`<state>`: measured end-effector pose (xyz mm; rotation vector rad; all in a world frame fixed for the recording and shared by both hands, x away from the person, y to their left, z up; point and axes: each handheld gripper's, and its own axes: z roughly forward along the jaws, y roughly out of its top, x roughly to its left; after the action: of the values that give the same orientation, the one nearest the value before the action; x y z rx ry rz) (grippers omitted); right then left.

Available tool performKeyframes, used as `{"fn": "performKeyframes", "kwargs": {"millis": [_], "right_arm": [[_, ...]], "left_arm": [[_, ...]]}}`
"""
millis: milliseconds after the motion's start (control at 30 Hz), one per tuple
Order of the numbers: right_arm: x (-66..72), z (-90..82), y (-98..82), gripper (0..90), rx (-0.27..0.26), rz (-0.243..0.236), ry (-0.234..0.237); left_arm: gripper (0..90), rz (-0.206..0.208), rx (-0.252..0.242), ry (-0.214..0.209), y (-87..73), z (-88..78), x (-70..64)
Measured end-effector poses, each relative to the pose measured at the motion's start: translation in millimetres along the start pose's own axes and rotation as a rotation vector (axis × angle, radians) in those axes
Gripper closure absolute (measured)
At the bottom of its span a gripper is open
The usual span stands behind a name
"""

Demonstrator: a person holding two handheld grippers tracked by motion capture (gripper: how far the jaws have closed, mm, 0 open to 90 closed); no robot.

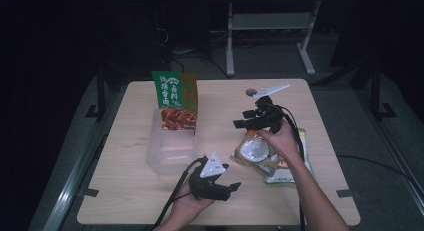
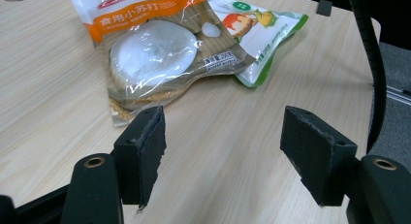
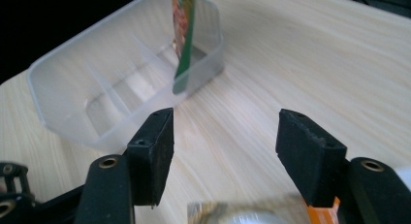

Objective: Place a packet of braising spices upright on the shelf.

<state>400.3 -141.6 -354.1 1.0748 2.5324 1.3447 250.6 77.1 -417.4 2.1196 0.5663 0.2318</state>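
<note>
Grippers hang over a pale wooden table [image 1: 135,191], one in each of the person's hands. The left gripper [image 1: 235,185] is at the near edge, left of centre, jaws pointing right toward two flat packets. In the left gripper view its jaws stand wide apart with bare tabletop between them and nothing held; the orange packet [image 2: 160,54] lies just beyond the left pad [image 2: 148,151], apart from it.

That orange packet, clear-fronted with a round white cake inside, lies on the right half of the table and overlaps a green-edged packet [image 2: 271,35] beneath it, which sticks out to the right and near side in the high view.

The right gripper [image 1: 239,119] hovers above the table's middle, just beyond the packets, jaws pointing left toward a clear tub [image 1: 167,151]. In the right gripper view the jaws are well apart and empty, with only wood grain between the pads; a corner of the orange packet shows at the bottom edge of that view, below the jaws.

The tub sits left of centre. A green pouch [image 1: 176,98] stands upright in its far end, leaning on the wall, and thin dividers cross the tub's floor. A small grey disc [image 1: 251,92] lies near the table's far edge.
</note>
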Motion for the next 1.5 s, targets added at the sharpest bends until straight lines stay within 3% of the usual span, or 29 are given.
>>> {"fn": "performKeyframes", "kwargs": {"millis": [167,367,700,833,933,1167,1400,1500], "right_arm": [[-7.1,-11.4,-13.8,36.6,0.019,0.038,-0.019],[-12.0,-23.8,-23.7,36.0,0.021,0.051,-0.057],[-21.3,-38.3,-44.3,34.6,0.069,0.108,-0.118],[-27.8,-43.0,-55.5,34.7,0.092,0.128,-0.150],[-34.8,-46.8,-65.4,35.7,0.105,0.155,-0.180],[-55.1,-52.6,-89.7,37.9,0.127,0.232,-0.228],[-72.5,-57.6,-106.0,37.9,0.139,0.310,-0.258],[-76.3,-56.9,-110.5,38.5,0.144,0.332,-0.254]], "left_arm": [[32.2,0.007,-0.003,0.001,7.5,8.6,1.2],[32.3,0.009,-0.002,0.008,17.2,18.0,3.1],[36.7,-0.021,0.010,0.020,25.8,40.6,12.7],[37.5,-0.029,0.036,0.036,31.3,53.0,17.5],[40.8,-0.036,0.047,0.049,34.9,61.4,20.3],[60.1,-0.061,0.093,0.100,41.1,87.4,25.5],[66.0,-0.071,0.166,0.133,38.2,104.0,33.5],[66.1,-0.083,0.169,0.130,37.1,106.1,34.9]]}}
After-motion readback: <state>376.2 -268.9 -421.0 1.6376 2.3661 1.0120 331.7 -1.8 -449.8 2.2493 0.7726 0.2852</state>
